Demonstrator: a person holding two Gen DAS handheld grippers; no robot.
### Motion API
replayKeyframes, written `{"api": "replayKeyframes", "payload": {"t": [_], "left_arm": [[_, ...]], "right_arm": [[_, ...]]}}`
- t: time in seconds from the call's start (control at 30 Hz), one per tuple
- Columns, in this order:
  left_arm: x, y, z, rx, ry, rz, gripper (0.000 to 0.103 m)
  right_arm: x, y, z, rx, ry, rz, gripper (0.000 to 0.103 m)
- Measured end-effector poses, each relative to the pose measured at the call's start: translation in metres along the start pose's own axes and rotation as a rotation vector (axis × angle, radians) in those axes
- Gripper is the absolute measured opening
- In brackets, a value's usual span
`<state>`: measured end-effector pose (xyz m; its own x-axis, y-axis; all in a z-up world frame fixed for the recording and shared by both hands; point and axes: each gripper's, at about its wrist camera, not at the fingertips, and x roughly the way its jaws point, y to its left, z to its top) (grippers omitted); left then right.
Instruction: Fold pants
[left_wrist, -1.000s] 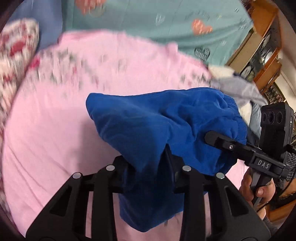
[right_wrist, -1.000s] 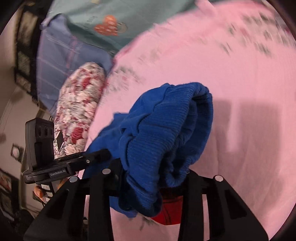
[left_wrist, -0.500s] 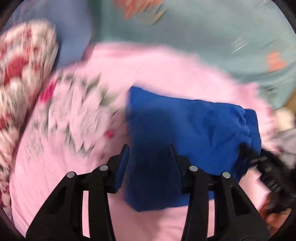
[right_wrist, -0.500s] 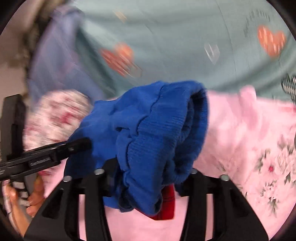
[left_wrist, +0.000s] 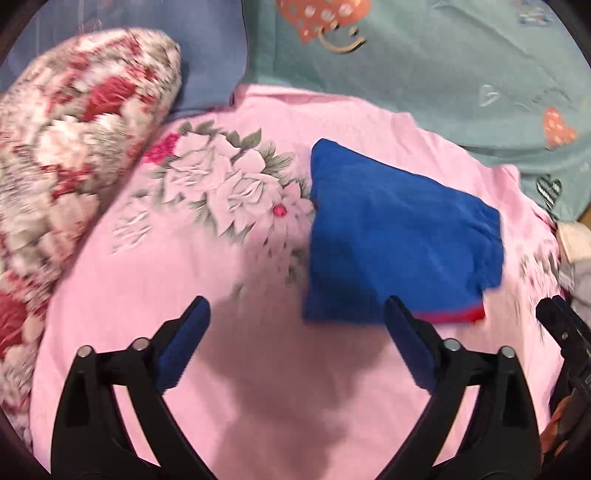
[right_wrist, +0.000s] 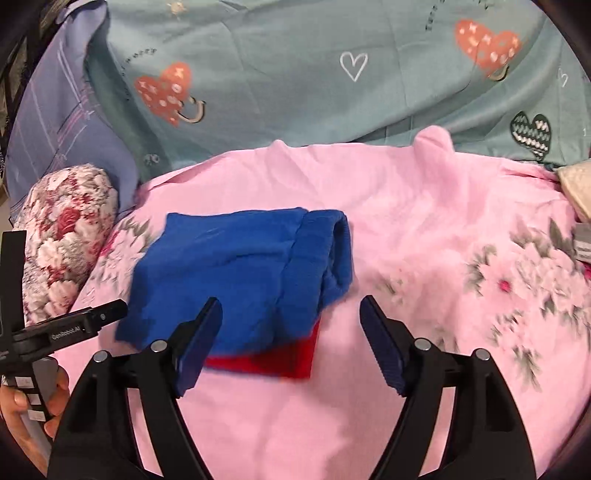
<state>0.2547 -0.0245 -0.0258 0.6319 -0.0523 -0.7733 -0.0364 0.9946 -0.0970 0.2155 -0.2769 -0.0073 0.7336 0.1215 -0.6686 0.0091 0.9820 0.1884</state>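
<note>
The pants lie folded into a compact blue bundle on the pink sheet of the bed, a red layer showing at the near edge, the ribbed waistband curled up on one side. Both grippers have just been opening: the left gripper stands wide with nothing between its fingers, and the right gripper is also spread, clear of the cloth though just beside it. The risk I see is the loose waistband springing the fold apart, or a finger snagging the bundle's edge on the way out and dragging it open, since the cloth is soft and unweighted
</note>
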Motion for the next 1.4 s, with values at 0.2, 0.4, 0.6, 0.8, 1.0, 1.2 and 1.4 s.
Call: {"api": "replayKeyframes", "payload": {"t": [0.2,0.4,0.6,0.8,1.0,1.2,1.4], "left_arm": [[-0.053,0.001,-0.048,0.048,-0.059,0.026,0.099],[-0.068,-0.004,-0.086,0.12,-0.141,0.044,0.1],[-0.06,-0.007,-0.092,0.138,-0.121,0.041,0.1],[-0.059,0.0,-0.093,0.102,-0.115,0.005,0.101],[-0.053,-0.001,-0.095,0.102,-0.085,-0.012,0.101],[-0.052,-0.002,-0.098,0.106,-0.091,-0.008,0.101],[-0.045,-0.003,-0.099,0.103,-0.069,0.02,0.101]], "right_arm": [[-0.052,0.036,-0.045,-0.081,-0.017,-0.099,0.091],[-0.076,0.043,-0.083,-0.051,-0.118,-0.143,0.098],[-0.064,0.045,-0.098,-0.076,-0.174,-0.193,0.1],[-0.055,0.044,-0.102,-0.125,-0.173,-0.211,0.1],[-0.05,0.04,-0.106,-0.085,-0.119,-0.134,0.1],[-0.053,0.045,-0.108,-0.112,-0.122,-0.144,0.1],[-0.049,0.043,-0.108,-0.113,-0.097,-0.167,0.102]]}}
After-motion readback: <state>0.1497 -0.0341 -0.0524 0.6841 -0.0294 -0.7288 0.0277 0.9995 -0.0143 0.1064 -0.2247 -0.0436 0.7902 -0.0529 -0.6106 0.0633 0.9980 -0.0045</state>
